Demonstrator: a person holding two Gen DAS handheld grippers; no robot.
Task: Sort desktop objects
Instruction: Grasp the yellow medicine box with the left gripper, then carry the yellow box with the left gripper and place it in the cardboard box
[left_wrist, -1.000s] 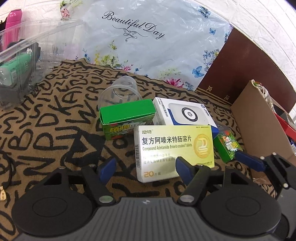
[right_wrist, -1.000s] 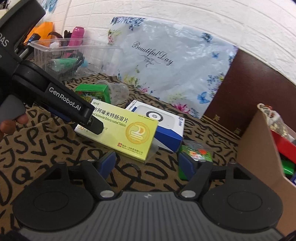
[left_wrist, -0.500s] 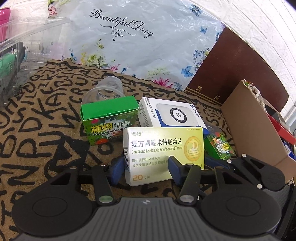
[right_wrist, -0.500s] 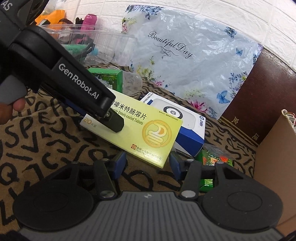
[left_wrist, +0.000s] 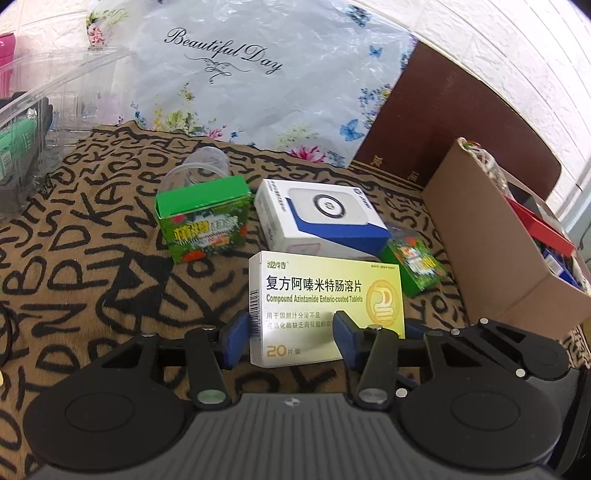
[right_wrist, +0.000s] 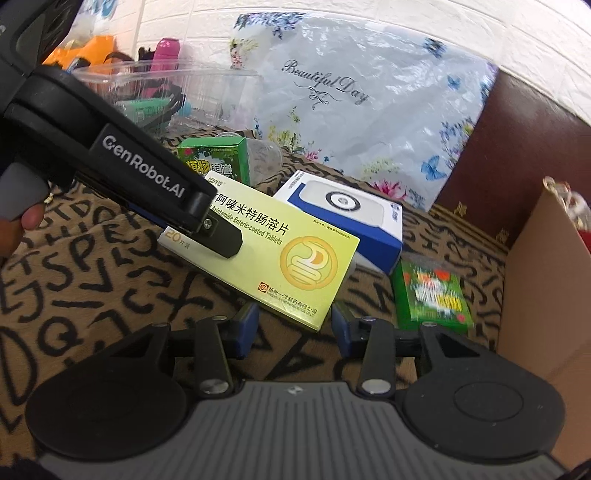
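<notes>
Left claw (left_wrist: 291, 338) closing round yellow tablet box (left_wrist: 325, 295); contact unclear.

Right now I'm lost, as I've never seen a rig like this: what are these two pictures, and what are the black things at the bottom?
There is no robot. A person holds a claw in each hand, and each claw has a wide-angle camera looking along its two fingers. One picture is from the left claw, the other from the right claw; the black parts are the claws themselves. On the letter-print cloth sit a green box, a white-and-blue box and a small green packet, beside a cardboard box and a clear bin. The left claw is closing on the yellow tablet box and seems to pinch it. The right claw is closing too, with that box's corner between its pads, apparently untouched.
</notes>
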